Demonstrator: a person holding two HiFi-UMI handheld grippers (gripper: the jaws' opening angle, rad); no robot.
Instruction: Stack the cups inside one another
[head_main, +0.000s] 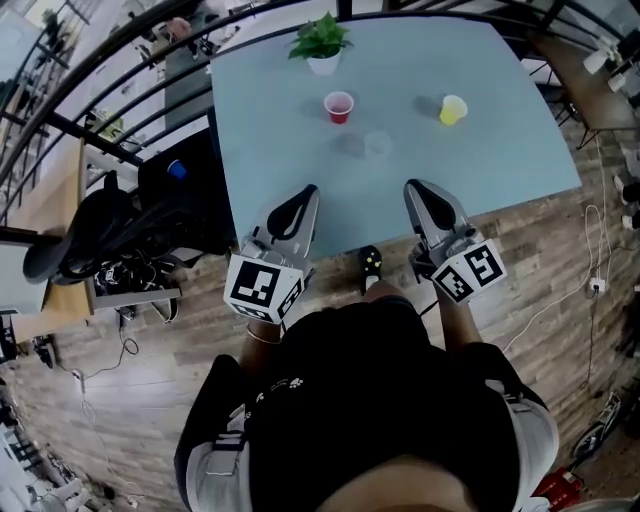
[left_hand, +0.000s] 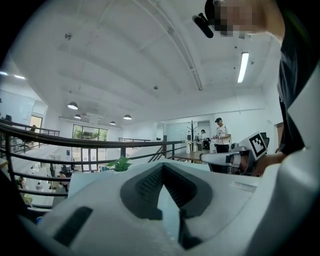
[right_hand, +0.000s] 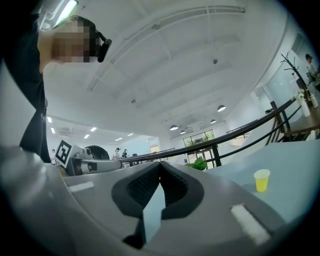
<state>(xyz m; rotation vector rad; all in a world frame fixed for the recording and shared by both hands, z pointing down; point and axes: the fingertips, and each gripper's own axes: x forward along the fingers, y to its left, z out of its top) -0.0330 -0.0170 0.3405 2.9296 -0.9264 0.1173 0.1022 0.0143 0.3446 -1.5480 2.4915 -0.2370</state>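
The pale blue table (head_main: 500, 150) holds a potted plant (head_main: 322, 45) by its far edge, then a red cup (head_main: 339, 106), a yellow cup (head_main: 453, 110) rightward, and a clear cup (head_main: 378, 146) (faint) nearer the front edge.

The near half of the table (head_main: 500, 150) is bare and open to a reach from the near edge. Farther in, the red cup (head_main: 339, 106), clear cup (head_main: 378, 145) and yellow cup (head_main: 453, 109) stand well apart, leaving gaps between them. A potted plant (head_main: 321, 45) blocks the far edge, with a railing (right_hand: 247, 131) beyond it.
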